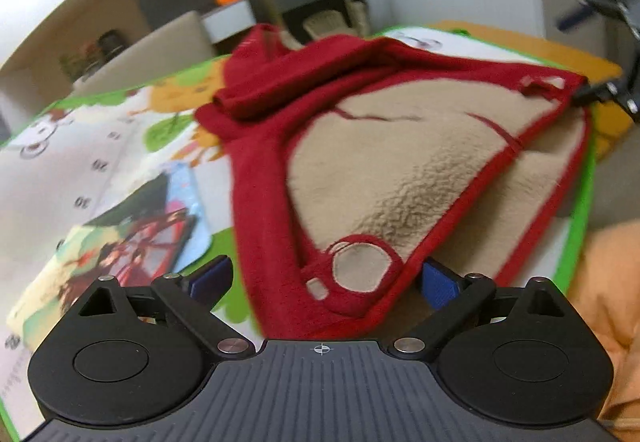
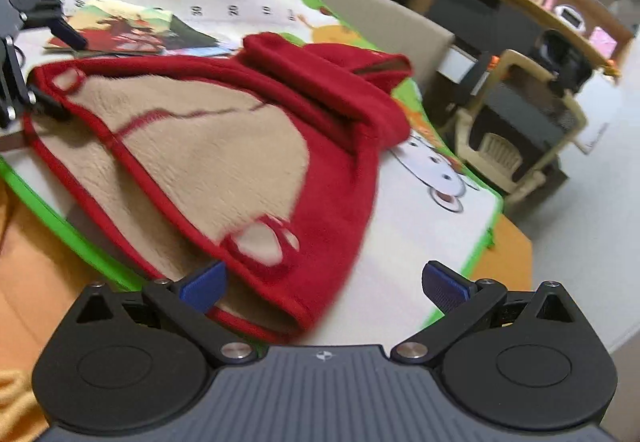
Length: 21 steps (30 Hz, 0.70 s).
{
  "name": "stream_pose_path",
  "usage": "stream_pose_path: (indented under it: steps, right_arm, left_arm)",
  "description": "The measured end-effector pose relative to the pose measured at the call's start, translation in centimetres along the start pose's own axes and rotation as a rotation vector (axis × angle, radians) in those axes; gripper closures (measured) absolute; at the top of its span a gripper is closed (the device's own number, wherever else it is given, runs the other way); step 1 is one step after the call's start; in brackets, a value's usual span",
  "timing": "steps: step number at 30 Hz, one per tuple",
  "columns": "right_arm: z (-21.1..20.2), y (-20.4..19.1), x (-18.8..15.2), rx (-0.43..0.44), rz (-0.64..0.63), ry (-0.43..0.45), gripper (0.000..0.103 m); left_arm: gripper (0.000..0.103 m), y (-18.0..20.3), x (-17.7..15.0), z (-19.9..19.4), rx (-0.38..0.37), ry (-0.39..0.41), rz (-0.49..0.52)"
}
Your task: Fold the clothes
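a red fleece garment (image 1: 360, 146) with a tan lining lies spread on a cartoon-printed mat (image 1: 100, 146) with a green border, its lining turned up and a red sleeve folded across the far side. in the left wrist view the left gripper (image 1: 326, 276) has its blue pads (image 1: 438, 282) wide apart, straddling a near corner of the garment where a round tan patch ringed in red sits; nothing is clamped between them. the right gripper (image 2: 324, 284) also has its pads (image 2: 204, 284) spread, the left-hand one lying just over the garment's red hem, the other above bare mat, and it grips nothing either. each camera catches the other tool at the garment's opposite corner (its black fingers lie right at the red edge by a small loop, though whether they pinch it cannot be told). a picture book (image 2: 120, 30) lies flat on the mat beyond the garment, apart from it. orange fabric (image 1: 608, 302) shows off the mat's near edge. both views are motion-blurred.
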State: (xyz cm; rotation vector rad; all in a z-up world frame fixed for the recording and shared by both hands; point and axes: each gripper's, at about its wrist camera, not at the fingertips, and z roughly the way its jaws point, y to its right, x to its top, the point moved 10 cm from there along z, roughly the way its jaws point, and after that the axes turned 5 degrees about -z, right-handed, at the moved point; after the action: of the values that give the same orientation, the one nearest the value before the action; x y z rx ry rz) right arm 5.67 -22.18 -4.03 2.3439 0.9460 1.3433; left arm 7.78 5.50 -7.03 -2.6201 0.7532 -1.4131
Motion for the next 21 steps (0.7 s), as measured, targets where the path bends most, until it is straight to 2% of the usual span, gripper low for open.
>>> stream_pose_path:
  steps: [2, 8, 9, 11, 12, 14, 16, 18, 21]
  right_arm:
    - [0.0, 0.7, -0.5, -0.088, -0.037, -0.012, 0.0]
    - [1.2, 2.1, -1.2, -0.144, 0.058, -0.005, 0.0]
    - [0.8, 3.3, -0.6, -0.194, 0.045, 0.02, 0.001]
    - [-0.1, 5.7, 0.7, -0.292, 0.02, 0.071, 0.001]
    - [-1.4, 7.3, 1.7, -0.311, 0.058, 0.109, 0.001]
    - [-3.5, 9.7, 3.0, -0.333, 0.112, 0.161, 0.001]
    - [-4.5, 9.9, 3.1, -0.361, 0.075, 0.164, 0.001]
    - [-3.8, 8.3, 1.6, -0.32, 0.018, 0.108, 0.0]
    - [-1.8, 4.6, -2.6, -0.179, -0.001, -0.017, 0.0]
  left_arm:
    - [0.002, -0.8, 0.0, -0.5, 0.044, 0.011, -0.009]
    - [0.002, -3.5, -0.9, 0.3, 0.171, -0.03, -0.046]
    - [0.002, -4.0, -0.7, 0.4, 0.194, -0.031, -0.033]
    - [0.002, -5.9, 1.2, -1.2, 0.312, 0.037, 0.016]
    - [0.002, -6.8, 2.6, -2.6, 0.341, 0.09, 0.009]
    - [0.001, -7.8, 4.8, -5.1, 0.338, 0.173, -0.048]
    - [0.0, -7.7, 5.6, -6.1, 0.325, 0.198, -0.055]
    - [0.0, -6.5, 4.4, -5.6, 0.289, 0.157, -0.034]
    - [0.001, -3.7, -0.1, -3.6, 0.178, 0.02, 0.002]
